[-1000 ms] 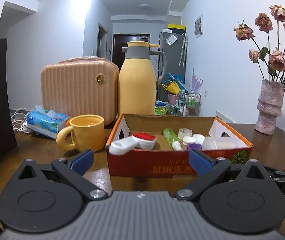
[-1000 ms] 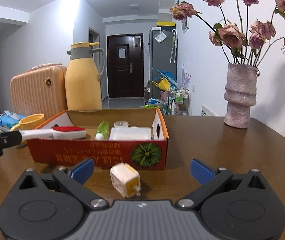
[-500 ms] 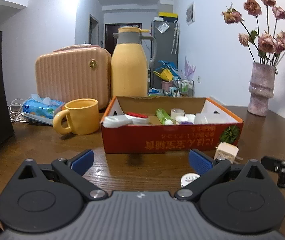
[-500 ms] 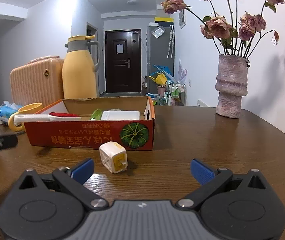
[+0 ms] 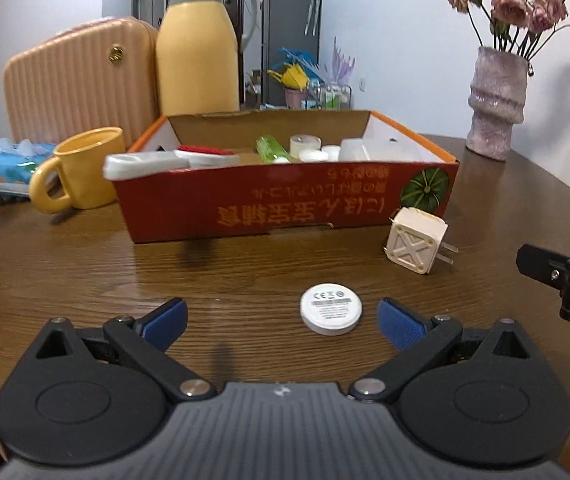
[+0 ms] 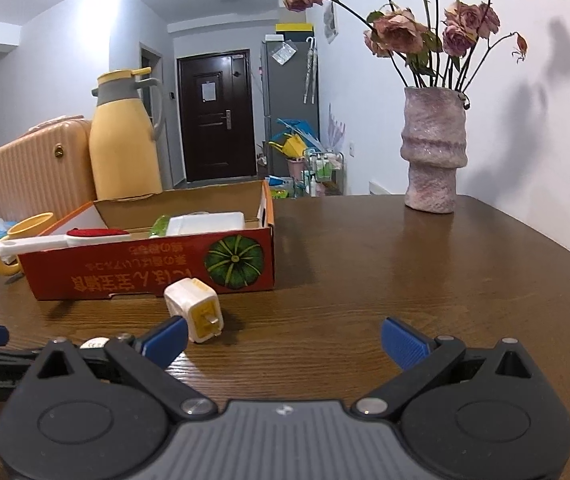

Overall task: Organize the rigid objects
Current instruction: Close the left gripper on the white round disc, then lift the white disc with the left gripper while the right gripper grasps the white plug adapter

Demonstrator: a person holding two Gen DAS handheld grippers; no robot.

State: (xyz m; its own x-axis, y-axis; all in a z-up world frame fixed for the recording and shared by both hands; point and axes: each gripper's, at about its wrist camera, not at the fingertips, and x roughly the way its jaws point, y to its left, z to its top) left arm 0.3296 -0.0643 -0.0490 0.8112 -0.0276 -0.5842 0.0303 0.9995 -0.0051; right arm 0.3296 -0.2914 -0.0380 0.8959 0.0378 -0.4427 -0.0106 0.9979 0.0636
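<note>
A red cardboard box [image 5: 285, 204] holds a lint roller, a green bottle, tape and white items; it also shows in the right wrist view [image 6: 149, 276]. A cream plug adapter [image 5: 415, 240] lies on the table in front of the box's right end, also seen in the right wrist view [image 6: 197, 310]. A white round disc [image 5: 331, 314] lies on the table between my left gripper's open fingers, nearer the right one. My left gripper [image 5: 281, 322] is open and empty. My right gripper [image 6: 285, 338] is open and empty, its left finger just in front of the adapter.
A yellow mug [image 5: 81, 174], a tissue pack [image 5: 9, 164], a peach case [image 5: 77, 84] and a yellow thermos [image 5: 199, 44] stand behind and left of the box. A vase with dried roses [image 6: 435, 152] stands at the far right on the brown wooden table [image 6: 405, 272].
My left gripper has pulled back and tilted down, so the disc and adapter now show in front of it. My right gripper has drawn back a little from the box.
</note>
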